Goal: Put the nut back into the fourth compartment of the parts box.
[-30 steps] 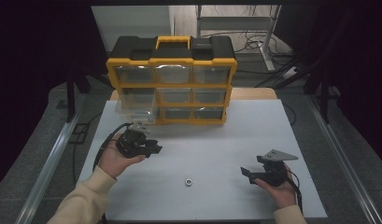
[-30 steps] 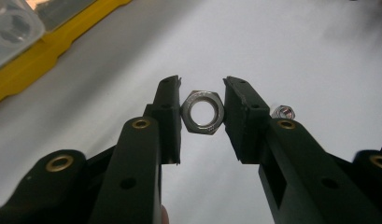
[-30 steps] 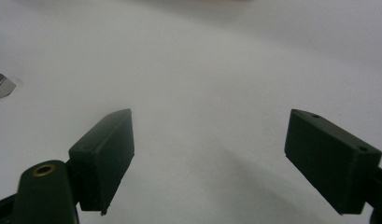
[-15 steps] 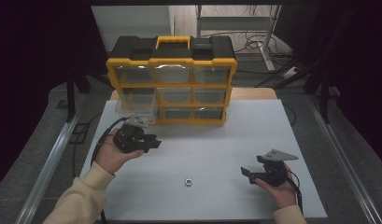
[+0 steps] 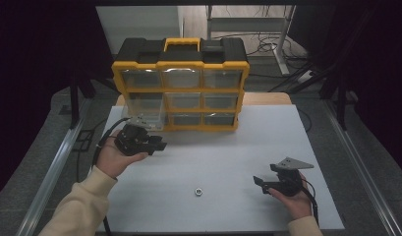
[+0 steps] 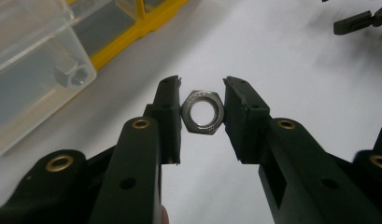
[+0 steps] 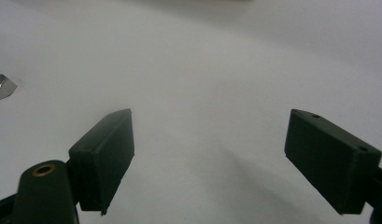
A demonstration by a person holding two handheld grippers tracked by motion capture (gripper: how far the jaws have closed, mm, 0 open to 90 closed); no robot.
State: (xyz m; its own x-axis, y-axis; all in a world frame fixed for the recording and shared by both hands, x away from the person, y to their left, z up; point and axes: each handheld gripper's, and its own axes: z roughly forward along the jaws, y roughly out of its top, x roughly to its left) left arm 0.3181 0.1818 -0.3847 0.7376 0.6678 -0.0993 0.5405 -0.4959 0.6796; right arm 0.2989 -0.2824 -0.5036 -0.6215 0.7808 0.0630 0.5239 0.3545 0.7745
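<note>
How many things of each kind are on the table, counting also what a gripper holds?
Hex nuts: 2, one in the left gripper, one on the table
Drawer cabinet, yellow and black: 1
Pulled-out clear drawer: 1
Total: 4

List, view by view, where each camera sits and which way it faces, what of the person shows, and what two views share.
High view: above the person's side, facing forward and down on the white table and yellow organizer; both forearms, left gripper, right gripper.
Left gripper view: rides the left gripper, looking along its fingers, which clamp a hex nut; clear drawer beside.
Right gripper view: rides the right gripper, facing the table between open fingers.
Shared: the loose nut on the table, in the high and right gripper views.
</note>
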